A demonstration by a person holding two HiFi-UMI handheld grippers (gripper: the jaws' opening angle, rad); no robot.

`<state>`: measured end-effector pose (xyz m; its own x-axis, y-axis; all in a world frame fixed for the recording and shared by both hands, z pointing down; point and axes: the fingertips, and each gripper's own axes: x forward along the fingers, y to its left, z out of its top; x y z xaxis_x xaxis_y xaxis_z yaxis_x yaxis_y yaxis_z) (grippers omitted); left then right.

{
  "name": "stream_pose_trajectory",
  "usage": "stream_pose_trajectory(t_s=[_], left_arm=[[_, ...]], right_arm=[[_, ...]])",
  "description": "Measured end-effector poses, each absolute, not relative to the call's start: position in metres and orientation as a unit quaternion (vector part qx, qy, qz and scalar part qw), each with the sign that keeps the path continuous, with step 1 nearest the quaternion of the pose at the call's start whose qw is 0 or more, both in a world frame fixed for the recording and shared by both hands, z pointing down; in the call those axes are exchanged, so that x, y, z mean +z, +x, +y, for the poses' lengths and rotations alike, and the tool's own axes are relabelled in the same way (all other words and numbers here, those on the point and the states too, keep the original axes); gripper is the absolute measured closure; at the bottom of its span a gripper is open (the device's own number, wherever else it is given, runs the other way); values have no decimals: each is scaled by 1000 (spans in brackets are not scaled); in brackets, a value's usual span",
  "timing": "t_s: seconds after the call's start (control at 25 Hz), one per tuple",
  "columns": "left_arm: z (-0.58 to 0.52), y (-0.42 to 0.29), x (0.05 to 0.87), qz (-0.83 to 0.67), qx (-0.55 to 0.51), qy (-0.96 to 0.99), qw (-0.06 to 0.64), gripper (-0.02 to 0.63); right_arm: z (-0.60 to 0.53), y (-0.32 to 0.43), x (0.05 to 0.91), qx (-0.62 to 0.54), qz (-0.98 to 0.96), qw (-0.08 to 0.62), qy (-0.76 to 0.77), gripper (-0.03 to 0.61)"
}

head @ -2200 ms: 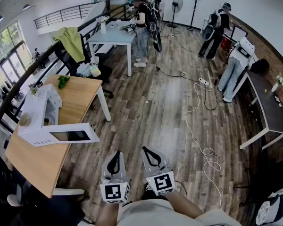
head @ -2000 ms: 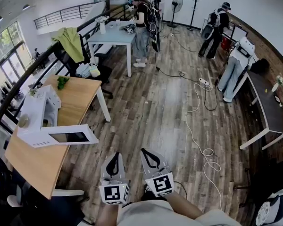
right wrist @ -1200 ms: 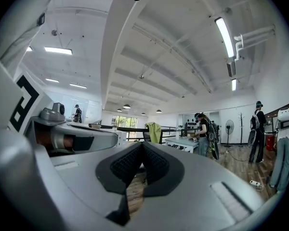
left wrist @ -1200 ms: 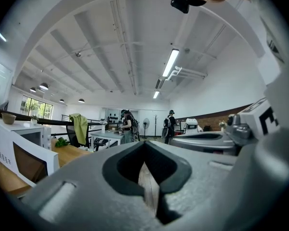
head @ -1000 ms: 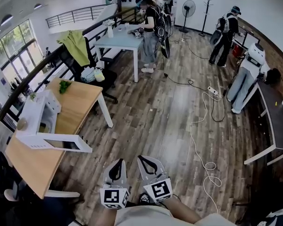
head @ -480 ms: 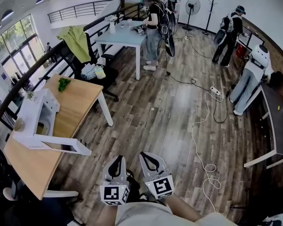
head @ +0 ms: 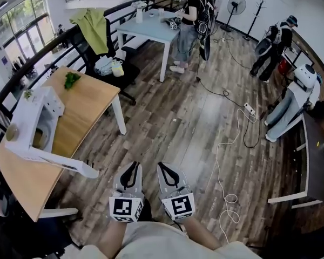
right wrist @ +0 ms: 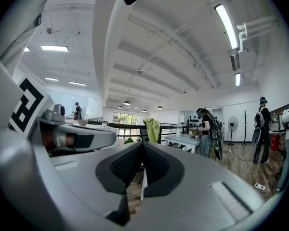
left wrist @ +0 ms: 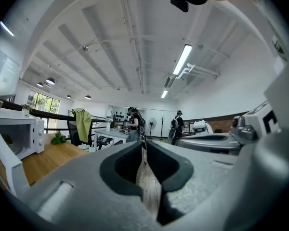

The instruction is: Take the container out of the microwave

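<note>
The white microwave (head: pixel 31 117) stands on the wooden table (head: pixel 83 109) at the left of the head view, its door (head: pixel 56 163) swung wide open. Something pale sits in its cavity (head: pixel 40 139), too small to tell. The left gripper view shows the microwave (left wrist: pixel 24 136) far off to the left. Both grippers hang side by side over the floor, well right of the table and level. My left gripper (head: pixel 133 166) (left wrist: pixel 144 148) has just been opening its jaws to a narrow gap, with nothing between them. On my right gripper (head: pixel 163 167) (right wrist: pixel 142 146) the pads meet at the tips, empty.
A small bowl (head: pixel 12 133) rests on the microwave's top and a green bunch (head: pixel 71 80) lies on the table. Beyond are a black chair (head: pixel 116 72) draped with a green garment (head: pixel 94 26), a pale table (head: pixel 151 28), several people, and a white cable (head: pixel 227 161) on the floor.
The head view has swung and closed in on the wooden table, so the microwave and its open door sit larger and nearer. Both grippers have travelled along together, still side by side.
</note>
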<state>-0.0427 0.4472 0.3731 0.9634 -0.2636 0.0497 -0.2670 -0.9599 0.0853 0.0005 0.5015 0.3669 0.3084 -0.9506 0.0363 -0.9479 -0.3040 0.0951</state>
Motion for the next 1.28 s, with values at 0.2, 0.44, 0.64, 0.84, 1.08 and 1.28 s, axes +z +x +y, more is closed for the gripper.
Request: stream_pose_trajectory(t_s=[0.2, 0.44, 0.64, 0.84, 1.08, 1.28], left_arm=[[400, -18, 380, -147, 29, 987, 53, 575], [349, 10, 384, -149, 41, 986, 60, 575], [313, 27, 383, -150, 43, 986, 60, 575], [280, 42, 377, -157, 34, 985, 69, 575], [248, 48, 381, -189, 30, 978, 85, 575], [218, 58, 396, -222, 32, 969, 100, 575]], right_arm=[[457, 29, 372, -5, -592, 50, 804, 568], [404, 50, 375, 5, -599, 59, 798, 568], [365, 64, 376, 9, -605, 68, 793, 568], [335, 79, 371, 14, -606, 81, 792, 568], [301, 89, 370, 10, -626, 85, 775, 568], [268, 105, 380, 13, -650, 81, 755, 568]])
